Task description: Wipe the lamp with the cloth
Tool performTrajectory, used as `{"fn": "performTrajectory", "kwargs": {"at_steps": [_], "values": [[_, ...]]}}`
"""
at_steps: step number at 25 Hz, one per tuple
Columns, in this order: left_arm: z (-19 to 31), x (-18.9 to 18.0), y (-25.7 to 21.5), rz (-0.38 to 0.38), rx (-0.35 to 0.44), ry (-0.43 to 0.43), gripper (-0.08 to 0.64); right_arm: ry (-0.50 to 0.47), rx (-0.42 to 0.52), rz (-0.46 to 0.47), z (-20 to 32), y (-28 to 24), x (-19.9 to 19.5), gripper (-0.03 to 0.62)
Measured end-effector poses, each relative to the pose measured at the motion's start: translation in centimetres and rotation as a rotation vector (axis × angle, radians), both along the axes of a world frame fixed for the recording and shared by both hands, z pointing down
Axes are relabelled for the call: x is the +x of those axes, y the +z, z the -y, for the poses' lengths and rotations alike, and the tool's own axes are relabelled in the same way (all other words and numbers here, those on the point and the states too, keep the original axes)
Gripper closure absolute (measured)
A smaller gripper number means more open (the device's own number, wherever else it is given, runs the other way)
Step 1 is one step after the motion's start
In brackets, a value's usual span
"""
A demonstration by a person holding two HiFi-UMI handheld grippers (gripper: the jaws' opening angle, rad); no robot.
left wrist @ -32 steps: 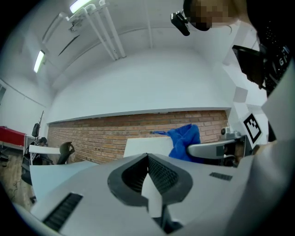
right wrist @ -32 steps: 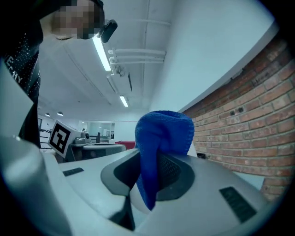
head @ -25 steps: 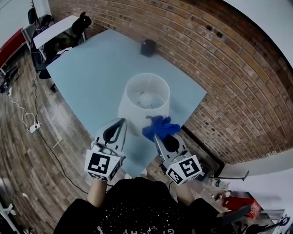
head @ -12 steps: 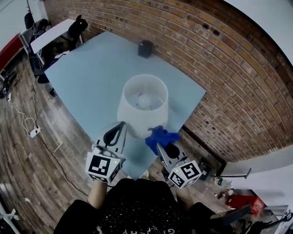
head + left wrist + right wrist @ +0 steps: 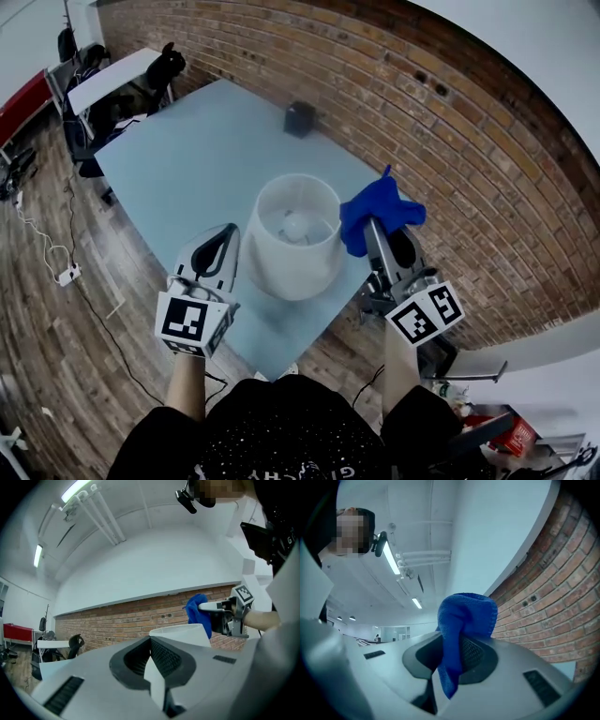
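A white lamp (image 5: 292, 236) with a round open shade stands near the front edge of the pale blue table (image 5: 187, 150); its bulb shows inside. My right gripper (image 5: 371, 222) is shut on a blue cloth (image 5: 377, 210), held just right of the shade's rim and tilted upward. In the right gripper view the blue cloth (image 5: 459, 634) hangs out of the closed jaws against ceiling and brick wall. My left gripper (image 5: 222, 240) is shut and holds nothing, just left of the shade. The left gripper view shows the shade's top (image 5: 180, 632) past the jaws, with the cloth (image 5: 199, 613) beyond.
A small dark box (image 5: 299, 118) sits at the table's far edge by the brick wall (image 5: 469, 187). A white desk with black chairs (image 5: 122, 80) stands at the far left. Cables and a power strip (image 5: 66, 272) lie on the wooden floor.
My right gripper has swung the cloth up and to the right, from the lamp's front lower side to beside the shade's rim. The left gripper shifted slightly left and up.
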State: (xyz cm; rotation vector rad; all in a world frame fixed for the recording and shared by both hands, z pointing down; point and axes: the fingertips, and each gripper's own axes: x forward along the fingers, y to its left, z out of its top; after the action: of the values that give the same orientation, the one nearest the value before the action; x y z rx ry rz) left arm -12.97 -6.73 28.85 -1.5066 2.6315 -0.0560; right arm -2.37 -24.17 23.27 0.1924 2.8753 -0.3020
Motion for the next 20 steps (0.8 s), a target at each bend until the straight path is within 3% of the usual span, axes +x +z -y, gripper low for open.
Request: {"fn": "performTrajectory", "kwargs": {"at_steps": [6,20], "values": [[-0.4,-1.2,0.4,-0.016,-0.009,-0.038,0.551,0.021,-0.012,-0.065,0.1,3.0,-2.3,0.518],[1.6,-2.6,4.0,-0.071,-0.071,-0.080,0.551,0.120,-0.092,-0.274,4.7,14.3,-3.0,0.518]]}}
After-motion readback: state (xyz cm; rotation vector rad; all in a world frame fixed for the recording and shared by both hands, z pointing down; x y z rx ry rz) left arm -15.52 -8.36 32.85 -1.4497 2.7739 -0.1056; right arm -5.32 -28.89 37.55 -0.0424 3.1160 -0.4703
